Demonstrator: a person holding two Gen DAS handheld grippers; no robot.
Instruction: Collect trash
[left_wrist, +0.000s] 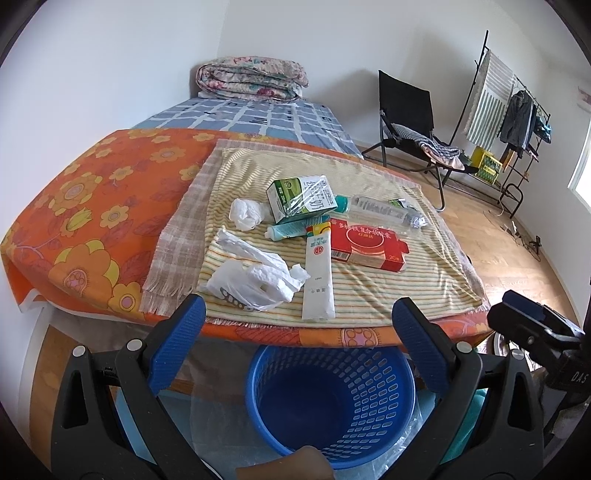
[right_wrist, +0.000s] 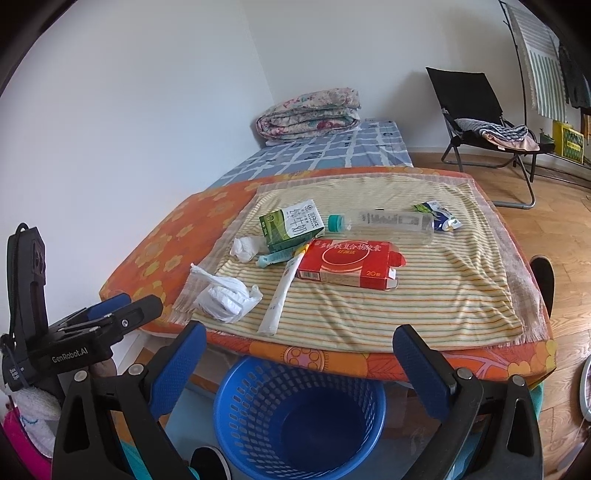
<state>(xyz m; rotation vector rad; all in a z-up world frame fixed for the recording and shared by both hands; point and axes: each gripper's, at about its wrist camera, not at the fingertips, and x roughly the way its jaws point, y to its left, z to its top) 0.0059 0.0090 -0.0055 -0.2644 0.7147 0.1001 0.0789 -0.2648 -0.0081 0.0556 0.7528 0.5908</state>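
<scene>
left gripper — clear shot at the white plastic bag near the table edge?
Probably yes. The left gripper is open and empty, and the white plastic bag lies at the near edge of the striped towel just ahead of it, nothing on top or between them.

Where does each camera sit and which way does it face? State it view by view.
Left wrist: on the left gripper, facing the trash on the striped towel; the right gripper shows at right.
Right wrist: on the right gripper, same heading; the left gripper at left.
Shared: red box, blue basket.
</scene>
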